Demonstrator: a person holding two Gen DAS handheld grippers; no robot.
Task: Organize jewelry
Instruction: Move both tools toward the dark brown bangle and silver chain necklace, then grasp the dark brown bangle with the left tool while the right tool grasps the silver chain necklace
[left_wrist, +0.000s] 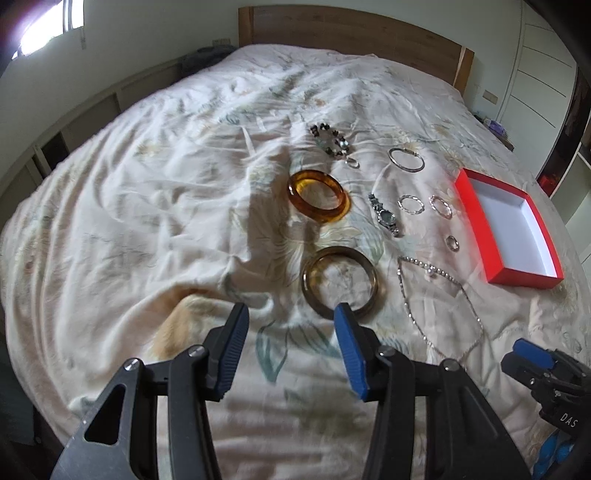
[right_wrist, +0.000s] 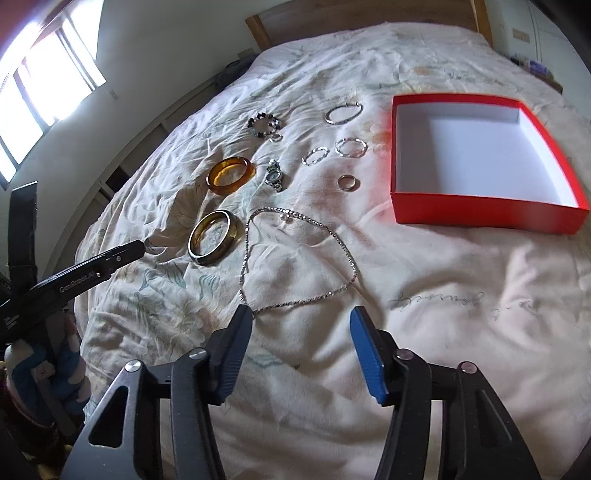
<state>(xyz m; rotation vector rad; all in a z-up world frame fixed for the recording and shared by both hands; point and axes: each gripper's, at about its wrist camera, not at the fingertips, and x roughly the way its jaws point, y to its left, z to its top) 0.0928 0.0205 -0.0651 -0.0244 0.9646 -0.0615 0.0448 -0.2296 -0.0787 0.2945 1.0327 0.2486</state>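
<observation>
Jewelry lies spread on the bed cover (right_wrist: 461, 314) ahead of both my grippers, nothing yet in the red box (right_wrist: 546, 122), which sits open and upright on the right side of the cover, well apart from my tongs.

My left gripper (left_wrist: 291, 314) hovers with its jaws apart and nothing between them; its right finger (left_wrist: 349, 347) covers the near rim of the dark bangle (left_wrist: 340, 282), but I cannot tell whether it touches. Beyond that bangle lies the amber bangle (left_wrist: 318, 195), and farther back the beaded bracelet (left_wrist: 330, 140) with a small ring (left_wrist: 352, 162) just beside it.

My right gripper (right_wrist: 299, 314) also stands with jaws apart, empty. The near loop of the necklace (right_wrist: 295, 254) runs up to the left finger (right_wrist: 236, 339); whether it touches I cannot tell. The chain's far end lies between the dark bangle and a ring (right_wrist: 348, 182).

Right of the amber bangle rests the watch (right_wrist: 274, 177). Two thin bracelets (right_wrist: 334, 151) lie side by side near the box, and a silver bangle (right_wrist: 343, 112) sits behind them. A gloved hand (right_wrist: 55, 365) holds the left gripper at the lower left of the right view.
</observation>
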